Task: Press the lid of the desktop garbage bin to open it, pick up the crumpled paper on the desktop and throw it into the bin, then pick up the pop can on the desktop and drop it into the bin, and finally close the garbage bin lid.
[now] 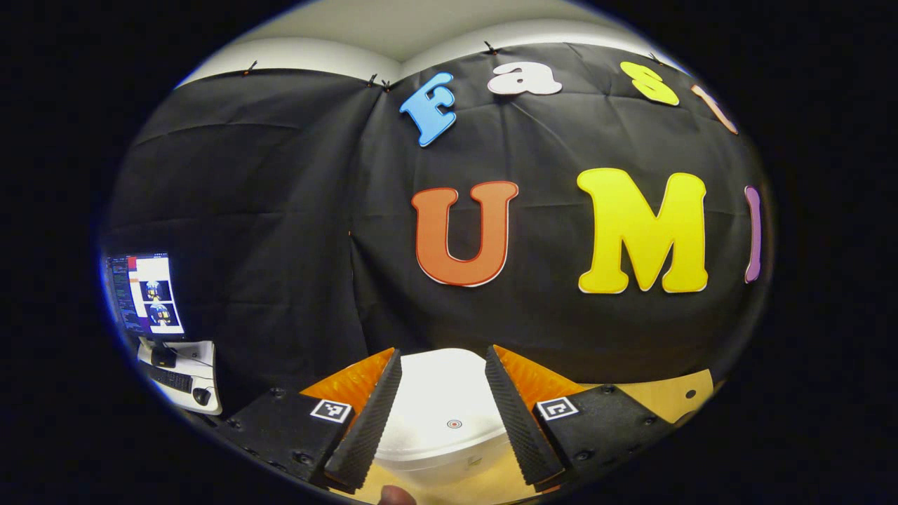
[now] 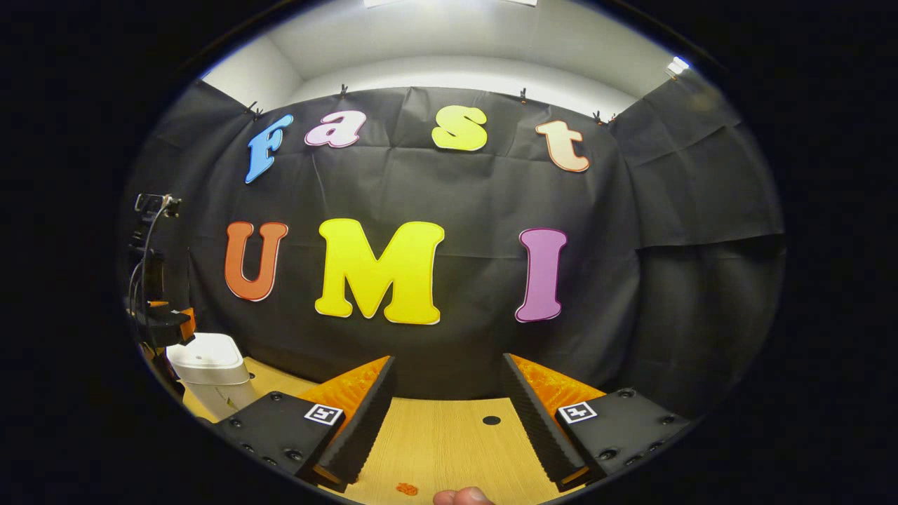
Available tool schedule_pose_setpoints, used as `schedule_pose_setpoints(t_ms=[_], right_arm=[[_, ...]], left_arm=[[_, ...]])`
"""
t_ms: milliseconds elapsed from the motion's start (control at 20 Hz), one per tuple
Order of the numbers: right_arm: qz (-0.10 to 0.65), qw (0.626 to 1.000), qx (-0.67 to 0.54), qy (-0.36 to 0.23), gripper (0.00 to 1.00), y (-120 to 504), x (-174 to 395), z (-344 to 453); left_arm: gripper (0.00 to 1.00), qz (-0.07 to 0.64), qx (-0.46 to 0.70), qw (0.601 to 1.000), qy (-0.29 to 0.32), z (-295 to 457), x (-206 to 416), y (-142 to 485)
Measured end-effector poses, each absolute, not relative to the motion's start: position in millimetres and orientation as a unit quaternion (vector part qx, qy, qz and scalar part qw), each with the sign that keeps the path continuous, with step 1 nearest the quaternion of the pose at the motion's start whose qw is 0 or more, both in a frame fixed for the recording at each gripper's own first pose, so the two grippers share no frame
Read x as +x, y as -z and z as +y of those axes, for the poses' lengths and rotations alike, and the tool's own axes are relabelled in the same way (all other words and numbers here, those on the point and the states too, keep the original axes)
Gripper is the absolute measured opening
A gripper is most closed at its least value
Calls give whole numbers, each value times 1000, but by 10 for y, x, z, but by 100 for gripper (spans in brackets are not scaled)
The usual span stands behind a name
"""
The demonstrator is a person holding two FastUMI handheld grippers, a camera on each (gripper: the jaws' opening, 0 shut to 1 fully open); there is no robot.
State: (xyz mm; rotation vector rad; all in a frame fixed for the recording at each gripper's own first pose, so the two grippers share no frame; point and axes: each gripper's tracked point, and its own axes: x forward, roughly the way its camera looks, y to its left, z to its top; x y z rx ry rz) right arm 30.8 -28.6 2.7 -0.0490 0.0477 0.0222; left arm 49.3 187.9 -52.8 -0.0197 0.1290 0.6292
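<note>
Two grippers are in play, and both stand with jaws apart and nothing between them.

Left gripper (image 1: 443, 414): in the left gripper view the garbage bin (image 1: 449, 421) lies dead ahead and below, framed in the gap between the jaws. Its lid is down. A small round mark (image 1: 454, 423) sits on the lid top, near the edge facing the camera; I judge this to be the press point. The jaws do not appear to touch the bin, though how far they are from it cannot be told.

Right gripper (image 2: 447, 414): in the right gripper view it looks out over bare wooden worktop (image 2: 449, 442). The bin (image 2: 208, 361) appears far off to that camera's left, with the other gripper (image 2: 165, 322) just above and beside it. A small orange scrap (image 2: 406, 488) lies on the worktop near the lower edge; what it is cannot be told. A fingertip (image 2: 459, 496) shows at the bottom edge.

Assessment: the left gripper is clearly the nearer to the bin and already lined up on the lid, so the opening press falls to it. The move called for is a straight descent onto the marked spot. The lid is broad and flat, so the angle of the jaws matters little.

Crumpled paper and pop can: position unconfirmed from these views.
</note>
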Motion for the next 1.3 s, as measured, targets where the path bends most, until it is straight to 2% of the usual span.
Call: schedule_pose_setpoints(t_ms=[50,200,400,450,750,900,1300], right_arm=[[26,999,-28,-16,95,-10,308,-266],[39,998,-36,-23,95,75,304,-259],[42,998,-39,-23,95,90,309,-299],[43,998,-40,-23,95,94,316,-308],[47,998,-44,-23,95,124,352,-334],[49,997,-45,-25,95,149,369,-324],[53,997,-38,-30,95,218,373,-267]], left_arm=[[74,65,-13,948,-312,1900,537,559],[66,87,-21,943,-320,1928,595,758],[44,116,-32,933,-338,1969,625,986],[36,124,-33,930,-345,1993,607,1039],[11,148,-48,917,-368,2057,597,1234],[3,158,-57,917,-363,2013,613,1317],[3,157,-48,919,-359,1994,575,1423]])
